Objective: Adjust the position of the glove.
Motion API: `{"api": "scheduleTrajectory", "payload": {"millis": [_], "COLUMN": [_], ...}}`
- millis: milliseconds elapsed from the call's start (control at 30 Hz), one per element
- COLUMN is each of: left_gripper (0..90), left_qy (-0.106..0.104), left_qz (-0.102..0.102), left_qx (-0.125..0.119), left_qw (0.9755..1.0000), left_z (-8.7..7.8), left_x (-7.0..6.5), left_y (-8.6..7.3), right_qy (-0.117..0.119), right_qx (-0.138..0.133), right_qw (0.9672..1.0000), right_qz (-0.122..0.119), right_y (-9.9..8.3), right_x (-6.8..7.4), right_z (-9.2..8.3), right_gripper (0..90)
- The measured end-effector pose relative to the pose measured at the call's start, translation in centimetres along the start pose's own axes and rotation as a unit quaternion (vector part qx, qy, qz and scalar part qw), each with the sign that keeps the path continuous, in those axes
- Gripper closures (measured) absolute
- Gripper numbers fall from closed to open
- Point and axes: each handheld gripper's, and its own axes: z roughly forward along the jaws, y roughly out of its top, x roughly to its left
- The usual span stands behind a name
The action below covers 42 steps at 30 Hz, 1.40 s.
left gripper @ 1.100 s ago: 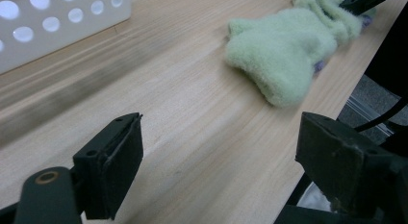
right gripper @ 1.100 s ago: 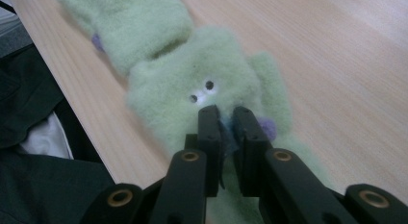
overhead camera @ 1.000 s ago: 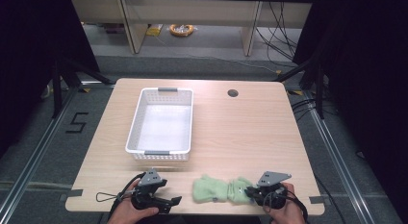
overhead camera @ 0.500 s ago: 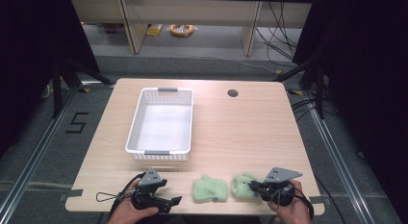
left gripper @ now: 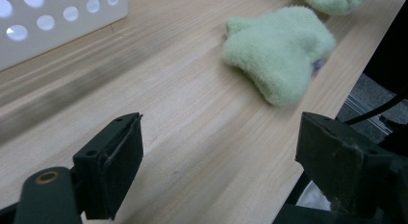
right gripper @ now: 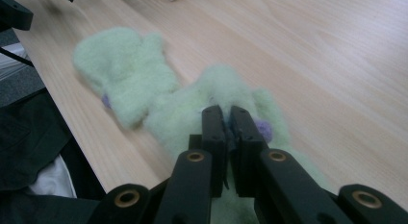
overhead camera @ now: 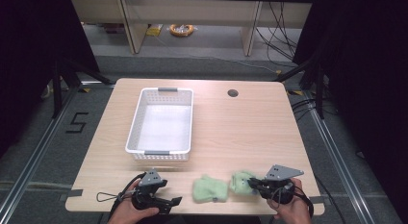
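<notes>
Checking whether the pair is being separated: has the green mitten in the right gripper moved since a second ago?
Yes. The held mitten has shifted right along the table edge, away from the other mitten.

Basket (overhead camera: 161, 125) sits on table (overhead camera: 250, 128), left of centre, long axis running front to back. Two mittens lie near the front edge, right of the basket's line: left mitten (overhead camera: 210, 189) flat on the wood, right mitten (overhead camera: 241, 181) just beside it, between the two grippers.
</notes>
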Motion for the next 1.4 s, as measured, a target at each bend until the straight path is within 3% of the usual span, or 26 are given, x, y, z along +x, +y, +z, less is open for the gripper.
{"api": "scheduleTrajectory", "payload": {"millis": [267,300,333,467,733,767,867,1033,1200,1233,1300,1333,1400], "left_gripper": [16.3,16.3,16.3,16.3,16.3,16.3,16.3,16.3,16.3,16.3,16.3,16.3,16.3], "left_qy": [0.003,0.001,0.0,0.002,0.001,0.002,0.001,0.003,0.002,0.002,0.003,0.003,0.003], "left_qz": [-0.007,-0.012,-0.003,-0.005,0.001,-0.008,0.001,-0.001,-0.019,-0.011,-0.01,-0.019,-0.01], "left_qx": [-0.003,-0.007,-0.001,-0.003,0.002,-0.006,0.002,0.0,-0.009,-0.01,-0.007,-0.01,-0.011], "left_qw": [1.0,0.9999,1.0,1.0,1.0,0.9999,1.0,1.0,0.9998,0.9999,0.9999,0.9998,0.9999], "left_z": [0.1,0.1,0.0,0.1,-0.1,0.0,-0.1,-0.1,0.1,0.0,0.0,0.1,0.0], "left_x": [0.0,-0.1,0.0,0.0,0.0,-0.1,0.0,0.0,-0.2,-0.1,-0.1,-0.2,-0.1], "left_y": [0.1,0.0,0.0,0.1,0.1,0.1,0.1,0.1,0.0,0.0,0.1,0.1,0.1], "right_qy": [0.003,0.006,0.008,0.012,0.042,0.038,0.042,0.052,0.057,0.063,0.06,0.063,0.069], "right_qx": [-0.02,-0.027,-0.029,-0.034,-0.026,-0.028,-0.03,-0.028,-0.025,-0.023,-0.024,-0.021,-0.024], "right_qw": [0.9998,0.9994,0.9993,0.9986,0.9972,0.9973,0.9965,0.9968,0.9963,0.9956,0.996,0.996,0.9949], "right_qz": [-0.009,-0.023,-0.024,-0.039,-0.056,-0.056,-0.065,-0.054,-0.059,-0.065,-0.062,-0.06,-0.069], "right_y": [1.4,1.9,2.1,2.8,4.3,4.7,5.0,5.5,5.9,6.0,6.0,6.1,6.3], "right_x": [0.6,0.9,1.1,1.7,3.2,3.6,3.8,4.4,5.1,5.2,5.3,5.4,5.8], "right_z": [-0.1,0.0,0.0,0.3,1.8,2.1,2.5,3.2,4.1,4.4,4.5,4.6,5.2], "right_gripper": [86.7,86.7,86.8,86.8,86.9,86.9,86.9,86.9,87.0,87.0,86.9,86.9,86.9]}}
